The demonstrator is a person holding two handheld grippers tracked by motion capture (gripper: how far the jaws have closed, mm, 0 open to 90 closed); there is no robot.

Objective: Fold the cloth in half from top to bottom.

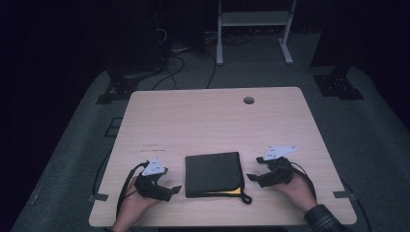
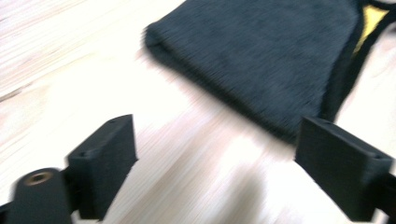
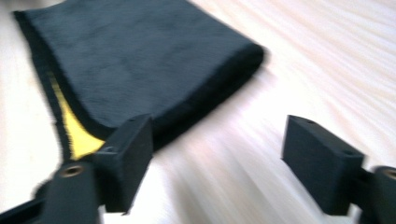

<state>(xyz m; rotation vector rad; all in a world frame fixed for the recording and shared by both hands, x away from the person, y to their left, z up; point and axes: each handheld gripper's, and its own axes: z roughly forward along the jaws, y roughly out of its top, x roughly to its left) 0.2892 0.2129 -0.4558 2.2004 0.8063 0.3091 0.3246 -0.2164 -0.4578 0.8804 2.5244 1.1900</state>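
A dark folded cloth [image 1: 212, 173] with a yellow inner layer showing at its near right edge lies flat on the wooden table [image 1: 212, 121], close to the front. My left gripper [image 1: 175, 189] sits just left of the cloth, jaws open, nothing between them. In the left gripper view the cloth [image 2: 266, 56] lies ahead of the open gripper [image 2: 243, 168]. My right gripper [image 1: 252, 177] sits just right of the cloth, also open and holding nothing. In the right gripper view the cloth [image 3: 135, 60] lies ahead and to the left of the gripper [image 3: 224, 158], its yellow layer [image 3: 77, 133] beside the left jaw.
A round cable hole [image 1: 248, 100] sits near the table's far edge. Behind the table stand a white frame [image 1: 254, 29] and dark stands with cables on the grey floor. A small black loop [image 1: 246, 198] trails from the cloth's near right corner.
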